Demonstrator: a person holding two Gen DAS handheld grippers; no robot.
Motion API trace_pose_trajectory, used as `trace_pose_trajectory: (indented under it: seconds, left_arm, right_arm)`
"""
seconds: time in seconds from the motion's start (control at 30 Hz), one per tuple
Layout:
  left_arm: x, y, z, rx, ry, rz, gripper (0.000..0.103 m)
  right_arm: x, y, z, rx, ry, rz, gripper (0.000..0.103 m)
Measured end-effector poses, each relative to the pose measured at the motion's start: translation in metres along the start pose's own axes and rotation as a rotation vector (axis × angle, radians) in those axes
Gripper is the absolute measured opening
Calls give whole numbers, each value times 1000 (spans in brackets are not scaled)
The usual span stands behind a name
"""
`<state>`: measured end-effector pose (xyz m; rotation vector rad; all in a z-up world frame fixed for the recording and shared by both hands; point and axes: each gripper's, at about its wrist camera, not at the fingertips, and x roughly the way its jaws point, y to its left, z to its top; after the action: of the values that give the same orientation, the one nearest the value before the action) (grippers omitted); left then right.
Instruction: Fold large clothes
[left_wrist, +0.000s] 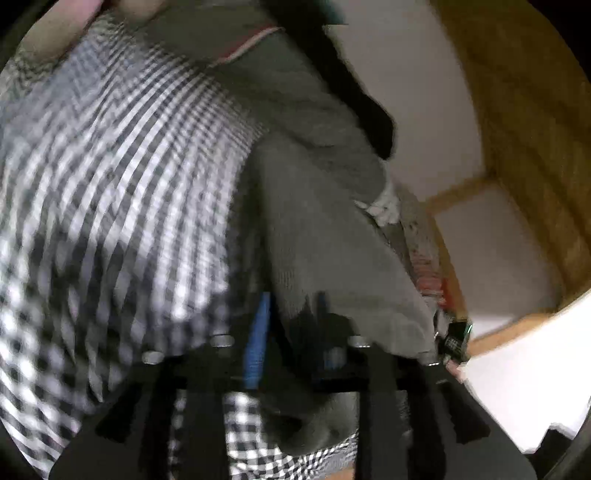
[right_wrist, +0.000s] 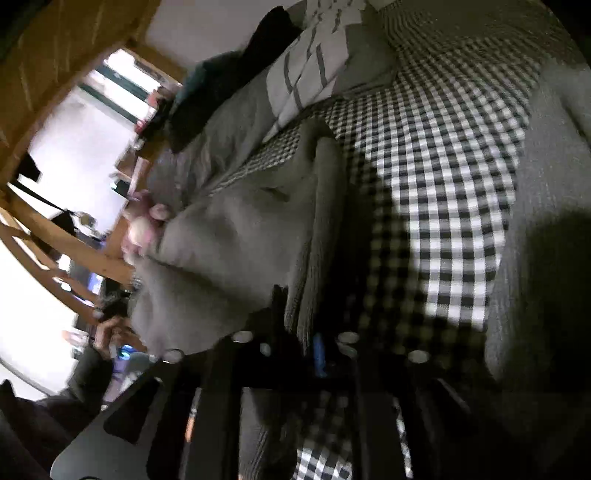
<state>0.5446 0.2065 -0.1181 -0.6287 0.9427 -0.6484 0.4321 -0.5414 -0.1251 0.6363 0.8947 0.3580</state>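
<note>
Grey sweater on checked bedcover

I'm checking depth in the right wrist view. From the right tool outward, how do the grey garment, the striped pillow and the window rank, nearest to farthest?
1. Grey garment: its ribbed edge runs right down to the right tool.
2. Striped pillow: farther up the checked bed cover, upper middle.
3. Window: beyond the bed, far left.

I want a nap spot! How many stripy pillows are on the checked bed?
1. The striped pillow lies at the far end of the checked bedcover, beside grey clothing. More may be hidden.
</note>
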Motion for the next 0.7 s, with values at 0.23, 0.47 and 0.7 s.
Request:
trace_pose_trajectory:
  seconds: [0.23,0.47,0.7]
  left_arm:
    - [48,-46,93,107,-6,-35,84]
    - [157,-37,114,65,220,24,80]
    - [159,-24,137,23,191,26,4]
  right_arm:
    - [28,10,97,-38,-15,-69,91]
    - [122,7,107,-162,329,-276,29]
    - [77,-10,132,-73,56,-37,11]
